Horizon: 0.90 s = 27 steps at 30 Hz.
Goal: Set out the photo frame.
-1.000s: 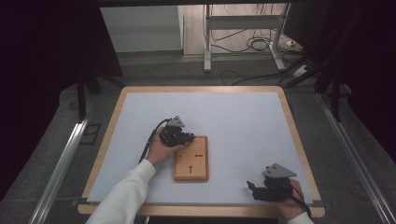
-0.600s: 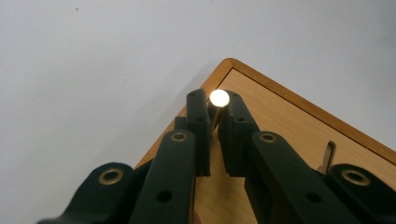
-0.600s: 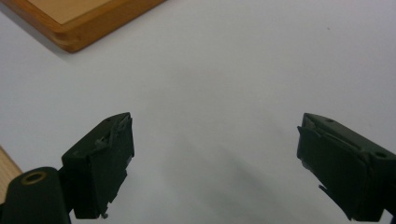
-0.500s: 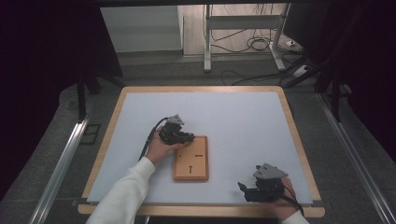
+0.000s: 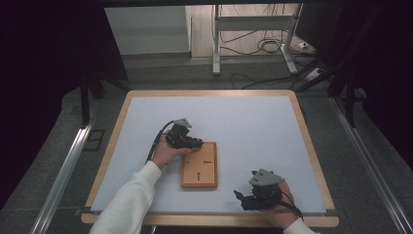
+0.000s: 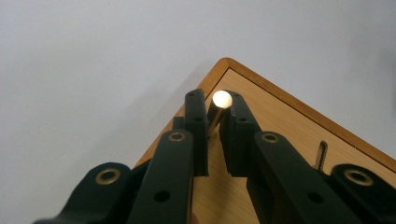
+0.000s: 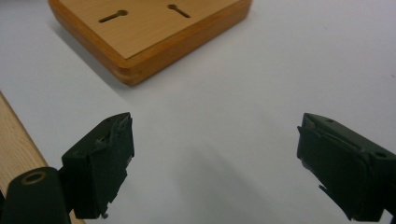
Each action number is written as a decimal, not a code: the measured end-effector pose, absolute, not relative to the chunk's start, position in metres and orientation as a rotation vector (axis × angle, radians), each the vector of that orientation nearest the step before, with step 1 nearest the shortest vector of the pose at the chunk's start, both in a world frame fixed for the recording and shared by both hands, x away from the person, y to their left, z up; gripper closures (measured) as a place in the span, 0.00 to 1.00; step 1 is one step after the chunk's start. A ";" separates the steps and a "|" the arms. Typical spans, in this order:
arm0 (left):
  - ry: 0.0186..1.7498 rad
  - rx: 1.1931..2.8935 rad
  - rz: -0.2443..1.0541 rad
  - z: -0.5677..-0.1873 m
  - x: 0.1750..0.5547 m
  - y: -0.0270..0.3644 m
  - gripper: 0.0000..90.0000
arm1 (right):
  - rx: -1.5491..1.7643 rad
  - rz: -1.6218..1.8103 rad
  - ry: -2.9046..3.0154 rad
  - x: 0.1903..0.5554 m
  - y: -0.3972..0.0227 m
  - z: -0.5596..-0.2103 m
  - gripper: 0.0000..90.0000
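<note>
A flat wooden block (image 5: 198,170) with two keyhole slots (image 7: 112,16) lies on the pale blue mat (image 5: 243,122). My left gripper (image 5: 196,143) is at the block's far left corner. In the left gripper view its jaws (image 6: 215,98) are shut on a small metal pin (image 6: 222,99) with a bright round head, standing over that corner of the wooden block (image 6: 280,121). My right gripper (image 5: 241,200) is low near the table's front edge, right of the block, pointing left. It stands open (image 7: 215,158) with only bare mat between its fingers, the block (image 7: 154,32) ahead of it.
A wooden frame (image 5: 311,141) borders the mat. A thin metal piece (image 6: 321,154) shows at one slot on the block's top. Behind the table are a metal stand (image 5: 253,24) and cables (image 5: 263,46) on the floor. Metal rails (image 5: 63,170) run along both sides.
My right gripper has slid left along the front edge toward the block. The left gripper has stayed at the block's corner.
</note>
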State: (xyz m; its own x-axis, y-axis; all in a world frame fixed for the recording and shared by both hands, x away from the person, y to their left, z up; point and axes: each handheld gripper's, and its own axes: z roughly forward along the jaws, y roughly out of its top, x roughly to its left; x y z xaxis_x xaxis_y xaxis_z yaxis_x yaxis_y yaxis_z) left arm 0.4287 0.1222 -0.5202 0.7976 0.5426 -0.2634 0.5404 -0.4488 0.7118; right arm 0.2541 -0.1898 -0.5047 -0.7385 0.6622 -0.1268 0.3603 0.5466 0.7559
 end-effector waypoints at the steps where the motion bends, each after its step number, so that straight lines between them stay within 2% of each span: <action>1: 0.801 2.136 -0.003 -0.520 0.429 0.122 0.91 | 0.818 1.026 2.390 0.254 -0.185 -0.505 0.13; 17: 0.816 2.131 -0.085 -0.519 0.438 0.125 0.91 | 0.573 0.884 2.373 0.266 -0.105 -0.512 0.08; 27: 0.828 2.127 -0.111 -0.519 0.441 0.125 0.91 | 0.513 0.798 2.362 0.269 -0.079 -0.523 0.06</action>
